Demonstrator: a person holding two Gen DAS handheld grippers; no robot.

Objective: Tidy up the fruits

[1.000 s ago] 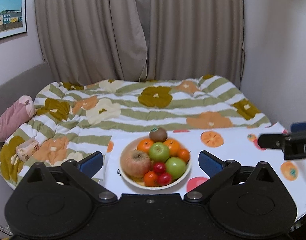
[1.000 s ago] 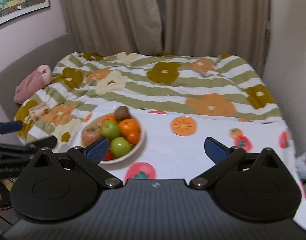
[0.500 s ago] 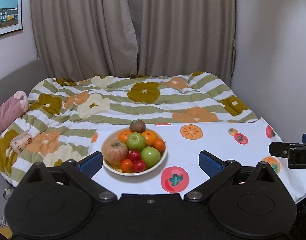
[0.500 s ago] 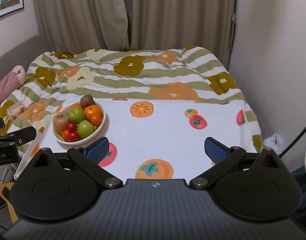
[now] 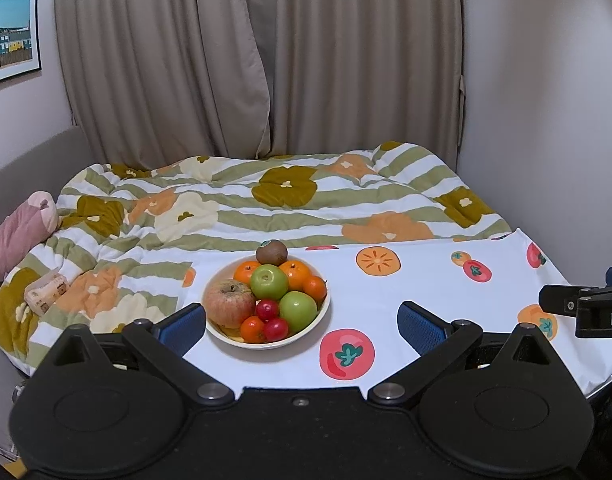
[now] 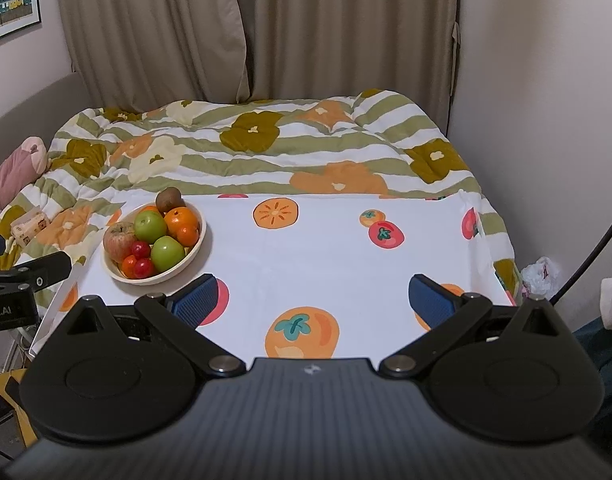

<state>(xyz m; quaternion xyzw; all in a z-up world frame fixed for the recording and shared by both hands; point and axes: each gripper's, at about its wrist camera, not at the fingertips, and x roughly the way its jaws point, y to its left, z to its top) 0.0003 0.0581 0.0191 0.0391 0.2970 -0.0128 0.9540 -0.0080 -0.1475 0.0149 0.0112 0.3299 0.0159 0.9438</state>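
— Two grippers, both with fingers spread wide and nothing between them. The left gripper [image 5: 302,322] hangs over the near edge of the table [image 5: 406,292], and the bowl [image 5: 266,342] sits just ahead of its left finger [image 5: 186,322].

— And the right gripper [image 6: 312,300]?

— Over the near middle of the table, its pads apart above printed fruit. In its view the bowl [image 6: 194,250] is at the far left corner.

— What has changed from a second ago?

— Both views have pulled back and swung right. A second ago the left view had the bowl dead centre between the fingers; now it lies left of centre, with more white cloth showing to its right. The right view then had the bowl half hidden behind its left finger; now the bowl is well clear of it, farther off.

— The fruit itself?

— Same pile. A kiwi [image 5: 271,252] at the far rim, oranges [image 5: 294,274] behind a green apple [image 5: 269,282], a second green apple [image 5: 298,311] nearer, a large reddish apple [image 5: 230,303] at left, small red fruits [image 5: 276,329] at the near rim. None has left the bowl.

— Anything else?

— A flowered quilt [image 5: 266,208] beyond the table, curtains [image 5: 266,60] behind, a pink cushion [image 5: 18,236] at far left. Each gripper's tip shows at the edge of the other's view.
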